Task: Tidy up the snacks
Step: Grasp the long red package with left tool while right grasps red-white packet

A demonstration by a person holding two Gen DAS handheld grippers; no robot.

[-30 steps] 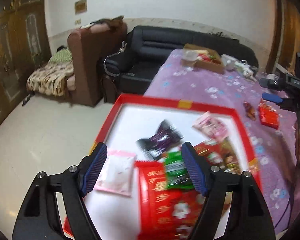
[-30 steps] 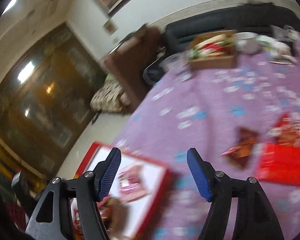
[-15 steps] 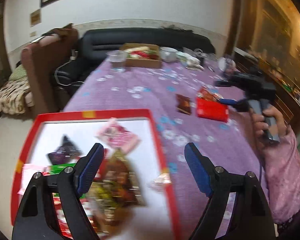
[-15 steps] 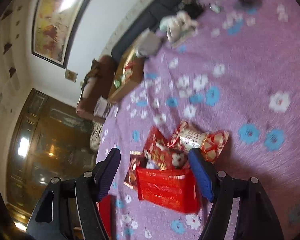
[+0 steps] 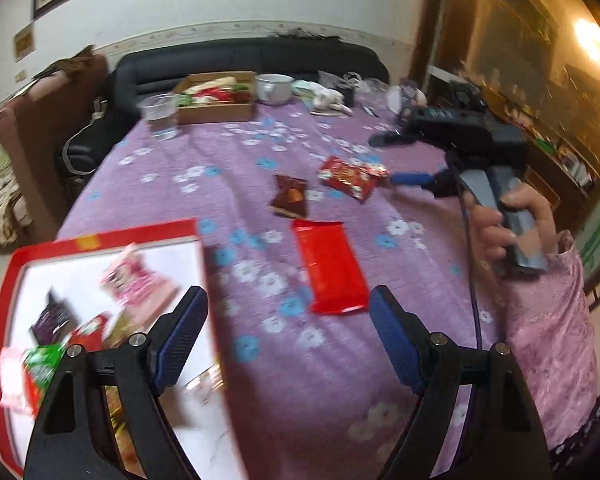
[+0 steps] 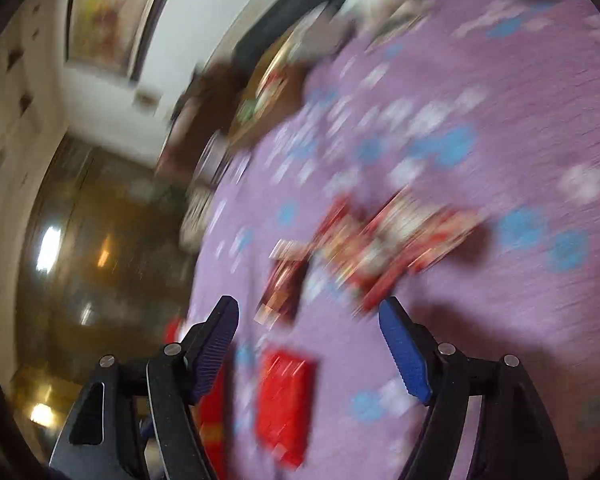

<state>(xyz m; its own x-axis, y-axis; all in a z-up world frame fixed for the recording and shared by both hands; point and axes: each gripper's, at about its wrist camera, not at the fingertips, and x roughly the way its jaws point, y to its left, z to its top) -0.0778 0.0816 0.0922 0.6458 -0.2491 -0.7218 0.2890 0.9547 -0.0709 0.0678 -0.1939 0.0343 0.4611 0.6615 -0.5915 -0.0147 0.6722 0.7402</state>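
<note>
My left gripper has its fingers spread wide with nothing between them, hovering over the purple flowered surface. Just ahead of them lies a flat red packet, flat on the cloth and touching neither finger. Beyond it sit a dark brown snack packet and a red patterned snack bag, near each other but apart. To the left, partly under my left finger, is the red-rimmed white tray, holding a pink packet, a dark purple one and a green one, all blurred.

My right gripper is opening, its fingers empty; the view is heavily blurred. The red patterned bag lies just ahead of them, the brown packet beside it, the flat red packet below between the fingers. From the left view my right hand grips its handle beside the patterned bag.

Farther off stand a cardboard box of snacks, a clear plastic cup and a white mug, with a black sofa behind.
</note>
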